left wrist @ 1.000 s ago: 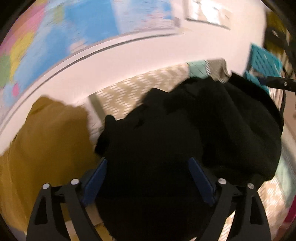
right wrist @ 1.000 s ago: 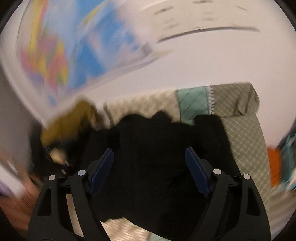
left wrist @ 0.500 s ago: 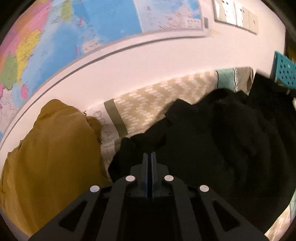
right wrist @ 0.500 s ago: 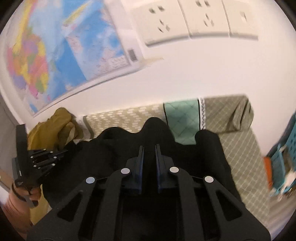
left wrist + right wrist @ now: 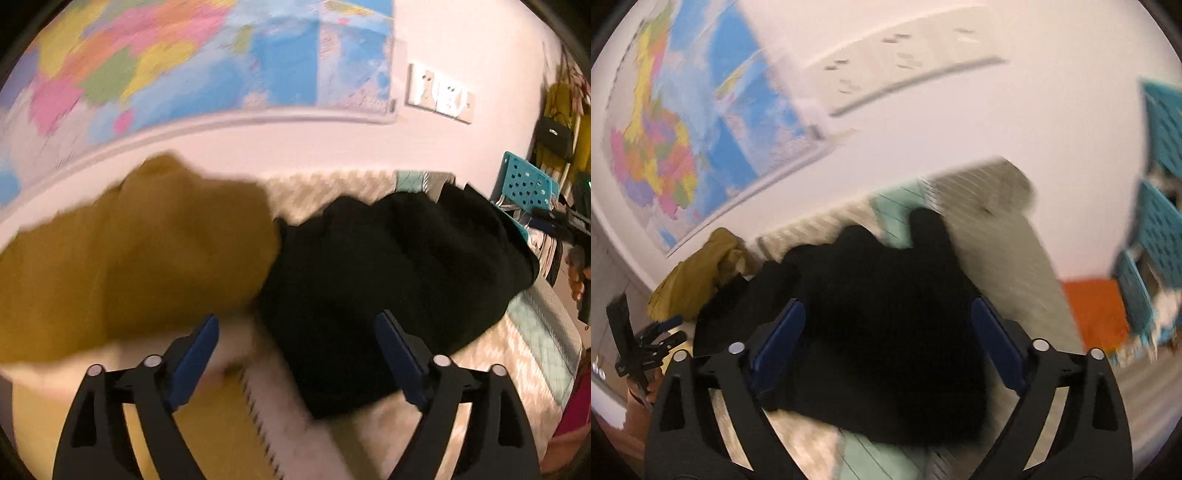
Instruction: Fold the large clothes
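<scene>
A large black garment (image 5: 391,273) lies bunched on the patterned bed cover (image 5: 517,354); it also fills the middle of the right wrist view (image 5: 886,314). My left gripper (image 5: 297,354) is open and empty, at the garment's left edge, beside a mustard-yellow garment (image 5: 140,251). My right gripper (image 5: 888,343) is open and empty, with the black garment lying between and beyond its fingers. The left gripper also shows at the far left of the right wrist view (image 5: 653,343). Both views are blurred.
The yellow garment shows at the left of the right wrist view (image 5: 698,269). A wall with a world map (image 5: 184,70) and sockets (image 5: 439,96) backs the bed. Teal perforated crates (image 5: 1160,221) stand at the right, with an orange thing (image 5: 1093,314) beside them.
Both grippers were shut on the black garment half a second ago and are now open. The garment has dropped onto the bed. The left gripper has swung left toward the yellow garment.
</scene>
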The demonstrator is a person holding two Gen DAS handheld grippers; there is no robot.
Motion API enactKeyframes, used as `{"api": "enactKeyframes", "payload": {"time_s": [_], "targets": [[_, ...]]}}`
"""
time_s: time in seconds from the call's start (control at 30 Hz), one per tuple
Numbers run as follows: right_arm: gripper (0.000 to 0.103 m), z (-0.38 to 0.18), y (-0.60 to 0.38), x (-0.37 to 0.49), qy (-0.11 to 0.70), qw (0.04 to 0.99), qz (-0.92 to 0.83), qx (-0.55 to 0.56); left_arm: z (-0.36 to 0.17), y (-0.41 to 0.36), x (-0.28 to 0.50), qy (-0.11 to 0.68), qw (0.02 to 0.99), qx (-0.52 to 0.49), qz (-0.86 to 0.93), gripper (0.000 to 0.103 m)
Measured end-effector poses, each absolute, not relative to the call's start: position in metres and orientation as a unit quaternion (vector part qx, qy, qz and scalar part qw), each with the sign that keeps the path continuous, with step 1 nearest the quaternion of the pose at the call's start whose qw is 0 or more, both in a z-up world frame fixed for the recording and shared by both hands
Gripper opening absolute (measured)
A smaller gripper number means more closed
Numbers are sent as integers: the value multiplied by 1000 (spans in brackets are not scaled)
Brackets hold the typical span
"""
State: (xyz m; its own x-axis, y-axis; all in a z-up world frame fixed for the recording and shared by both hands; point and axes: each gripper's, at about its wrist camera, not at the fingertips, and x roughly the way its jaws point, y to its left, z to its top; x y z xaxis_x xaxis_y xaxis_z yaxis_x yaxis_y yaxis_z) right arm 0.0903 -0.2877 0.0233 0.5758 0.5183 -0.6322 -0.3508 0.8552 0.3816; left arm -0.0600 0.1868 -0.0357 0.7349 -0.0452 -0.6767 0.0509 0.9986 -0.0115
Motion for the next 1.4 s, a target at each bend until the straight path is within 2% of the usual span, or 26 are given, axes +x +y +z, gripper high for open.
{"api": "enactKeyframes", "payload": {"time_s": [0.17,0.4,0.43,0.47,0.53,0.63,0.77,0.87,0.93,0.97,1.03,1.07,1.1,1.13,1.2,1.27,1.4], "targets": [[94,-21,-314,73,436,857,245,124,-73,195,-60,403,915,-30,-19,91],[93,-44,-287,79,430,850,283,112,-78,180,-37,394,918,-39,-8,96],[90,-46,-283,82,432,848,286,110,-78,179,-34,391,919,-40,-6,96],[82,-46,-282,84,429,849,284,116,-78,178,-32,389,920,-44,-6,96],[57,-44,-276,88,431,845,290,125,-78,178,-32,386,921,-55,-8,95],[44,-39,-279,86,431,843,292,138,-75,179,-39,383,921,-68,-20,92],[43,-33,-282,78,427,841,299,145,-72,181,-52,366,924,-81,-82,96],[47,-37,-282,78,431,841,293,147,-74,178,-54,361,922,-85,-111,96],[58,-41,-283,79,436,835,294,160,-78,174,-48,374,916,-88,-115,96],[60,-43,-283,80,438,832,296,166,-80,168,-46,377,915,-79,-120,96],[67,-45,-281,81,440,830,300,165,-85,153,-40,387,914,-44,-116,79],[67,-47,-279,82,440,832,298,160,-86,149,-38,391,912,-40,-122,68],[63,-47,-278,82,440,832,296,159,-85,145,-37,386,914,-34,-115,61],[53,-47,-277,81,439,833,296,159,-84,143,-37,384,916,-29,-115,55],[40,-42,-281,79,432,834,298,168,-75,141,-39,378,918,-35,-117,34],[35,-28,-288,72,414,834,316,183,-64,143,-43,379,914,-52,-133,24],[26,8,-301,44,378,830,360,198,-41,151,-61,392,901,-80,-169,19]]}}
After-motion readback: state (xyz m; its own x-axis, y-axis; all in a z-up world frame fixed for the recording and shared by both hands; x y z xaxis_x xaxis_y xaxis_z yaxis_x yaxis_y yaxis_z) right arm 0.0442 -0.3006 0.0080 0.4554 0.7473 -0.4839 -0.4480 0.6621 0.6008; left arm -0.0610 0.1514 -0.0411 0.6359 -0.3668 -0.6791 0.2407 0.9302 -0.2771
